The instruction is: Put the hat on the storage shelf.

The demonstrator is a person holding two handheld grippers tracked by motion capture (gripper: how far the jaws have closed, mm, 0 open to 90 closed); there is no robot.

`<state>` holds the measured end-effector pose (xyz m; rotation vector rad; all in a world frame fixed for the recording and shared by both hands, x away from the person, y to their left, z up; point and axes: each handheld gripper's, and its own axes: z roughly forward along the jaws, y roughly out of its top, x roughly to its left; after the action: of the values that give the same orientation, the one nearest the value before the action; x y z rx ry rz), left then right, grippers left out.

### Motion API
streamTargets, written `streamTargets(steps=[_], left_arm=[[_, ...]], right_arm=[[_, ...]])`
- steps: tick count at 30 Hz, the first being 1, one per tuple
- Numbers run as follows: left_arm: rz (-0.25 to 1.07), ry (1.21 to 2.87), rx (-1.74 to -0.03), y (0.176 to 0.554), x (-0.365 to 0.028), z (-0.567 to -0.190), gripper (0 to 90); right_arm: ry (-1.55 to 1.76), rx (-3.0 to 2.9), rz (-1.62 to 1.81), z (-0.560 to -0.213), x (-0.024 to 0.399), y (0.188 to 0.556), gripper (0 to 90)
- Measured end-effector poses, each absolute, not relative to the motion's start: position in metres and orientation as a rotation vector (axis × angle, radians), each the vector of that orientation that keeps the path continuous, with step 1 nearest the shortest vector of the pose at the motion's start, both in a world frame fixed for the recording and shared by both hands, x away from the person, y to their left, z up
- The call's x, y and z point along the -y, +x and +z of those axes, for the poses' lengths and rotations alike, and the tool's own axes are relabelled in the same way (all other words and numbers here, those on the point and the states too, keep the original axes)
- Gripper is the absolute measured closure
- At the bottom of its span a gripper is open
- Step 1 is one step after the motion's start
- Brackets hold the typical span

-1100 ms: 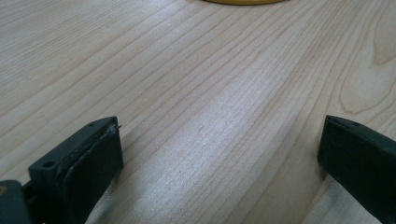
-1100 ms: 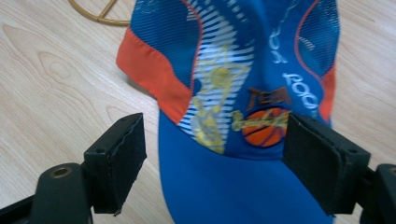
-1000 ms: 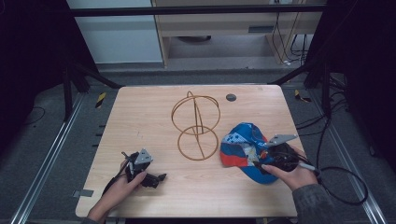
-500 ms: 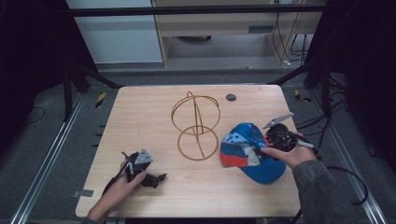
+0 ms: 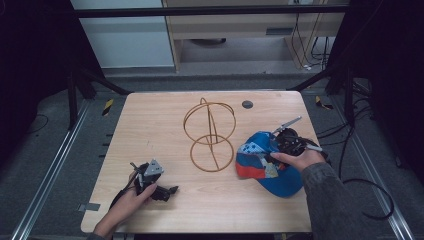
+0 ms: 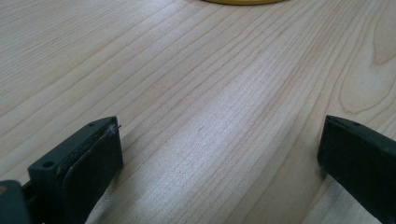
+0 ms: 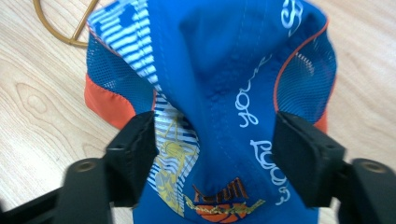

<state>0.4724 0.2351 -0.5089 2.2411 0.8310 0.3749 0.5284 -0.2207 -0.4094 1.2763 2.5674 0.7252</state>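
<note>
A blue cap [image 5: 272,165] with an orange edge, striped panels and white lettering is seen lying on the right part of the wooden counter [image 5: 165,125], just beside a golden wire frame [image 5: 210,135] made of rings, which stands near the counter's middle. The right tool [image 5: 280,150] is held over the cap by the person's right hand [image 5: 297,159]. In the right gripper view the cap [image 7: 224,93] is seen between the two black jaws, its fabric bunched up in the gap; the jaws have just been closing around it, and the pads are seen at the fabric on both sides, though whether they press on it cannot be told for certain. A curve of the wire frame [image 7: 65,28] is seen at the upper left of that view, beside the cap.

The left tool [image 5: 167,190] is held low at the near left of the counter by the left hand [image 5: 127,202], well apart from the cap. In the left gripper view its jaws are seen spread wide over bare wood [image 6: 210,93], with nothing between them.

A small dark disc [image 5: 247,104] is seen on the far part of the counter, beyond the frame.
</note>
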Motion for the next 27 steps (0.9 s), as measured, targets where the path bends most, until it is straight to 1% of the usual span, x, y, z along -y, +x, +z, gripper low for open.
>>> streamTargets(steps=[6, 8, 10, 15, 17, 22, 27], left_arm=[[0.375, 2.241, -0.831, 0.472, -0.235, -0.509, 0.0], [0.375, 2.241, -0.831, 0.472, -0.235, -0.509, 0.0], [0.375, 2.241, -0.830, 0.473, -0.235, -0.509, 0.0], [0.374, 2.241, -0.830, 0.473, -0.235, -0.509, 0.0], [0.374, 2.241, -0.830, 0.473, -0.235, -0.509, 0.0], [0.374, 2.241, -0.831, 0.472, -0.235, -0.509, 0.0], [0.377, 2.242, -0.828, 0.473, -0.235, -0.509, 0.0]], right_arm=[[1.304, -2.587, 0.734, -0.421, 0.224, 0.532, 40.8], [1.303, -2.599, 0.736, -0.424, 0.225, 0.532, 49.5], [1.304, -2.613, 0.742, -0.427, 0.226, 0.532, 63.4], [1.299, -2.636, 0.764, -0.429, 0.226, 0.533, 84.0], [1.293, -2.634, 0.769, -0.426, 0.227, 0.532, 88.5], [1.288, -2.616, 0.802, -0.417, 0.232, 0.528, 89.6], [1.269, -2.589, 0.854, -0.401, 0.237, 0.520, 89.5]])
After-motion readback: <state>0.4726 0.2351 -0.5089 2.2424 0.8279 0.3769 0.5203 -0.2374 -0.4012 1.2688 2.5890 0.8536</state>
